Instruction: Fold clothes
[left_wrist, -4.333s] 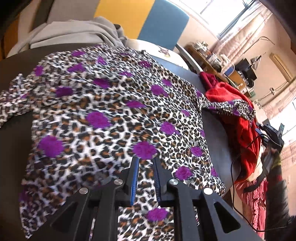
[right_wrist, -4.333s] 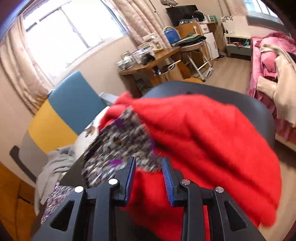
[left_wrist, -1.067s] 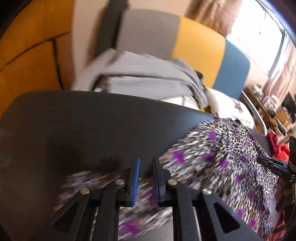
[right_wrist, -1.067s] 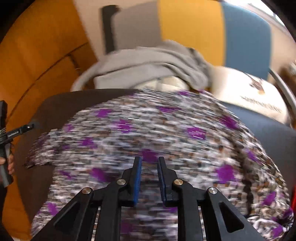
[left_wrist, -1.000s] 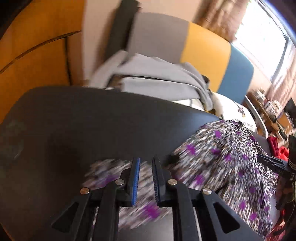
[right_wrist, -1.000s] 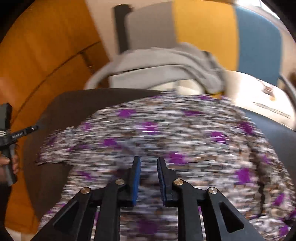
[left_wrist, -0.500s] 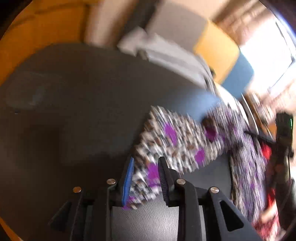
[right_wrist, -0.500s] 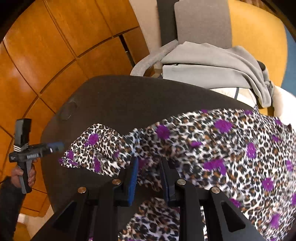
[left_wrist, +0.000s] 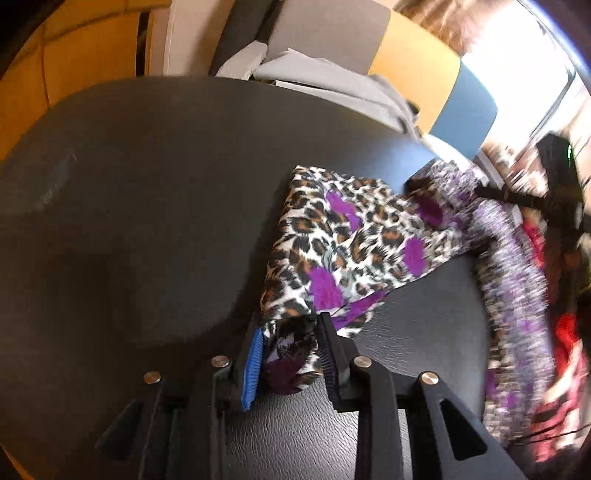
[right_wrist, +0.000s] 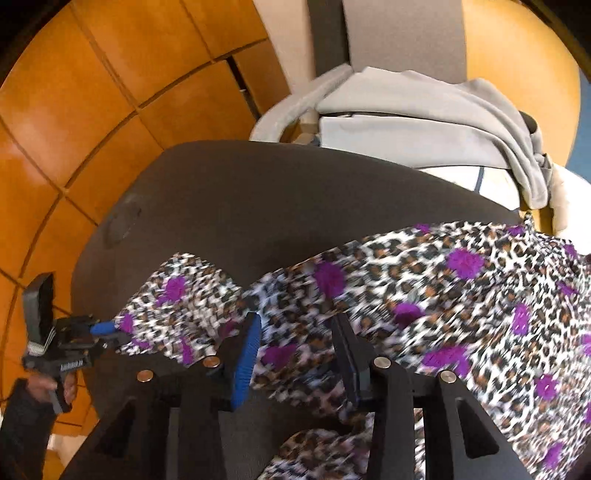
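Note:
A leopard-print garment with purple spots (left_wrist: 351, 243) lies on the dark round table (left_wrist: 147, 192). My left gripper (left_wrist: 290, 339) is shut on the end of its sleeve, which bunches between the blue pads. In the right wrist view the garment (right_wrist: 424, 295) spreads across the table (right_wrist: 258, 192). My right gripper (right_wrist: 295, 332) hovers over the garment near the sleeve's base with its jaws apart. The left gripper also shows in the right wrist view (right_wrist: 107, 328), holding the sleeve end at the left.
A grey garment (right_wrist: 424, 110) lies on the chair behind the table. A red garment (left_wrist: 565, 332) sits at the table's right edge. Orange wood panels (right_wrist: 74, 110) stand at the left. A yellow and blue chair back (left_wrist: 436, 88) is behind.
My left gripper has drawn the sleeve end nearer, with the sleeve stretched toward the body. My right gripper's jaws have spread wider over the garment.

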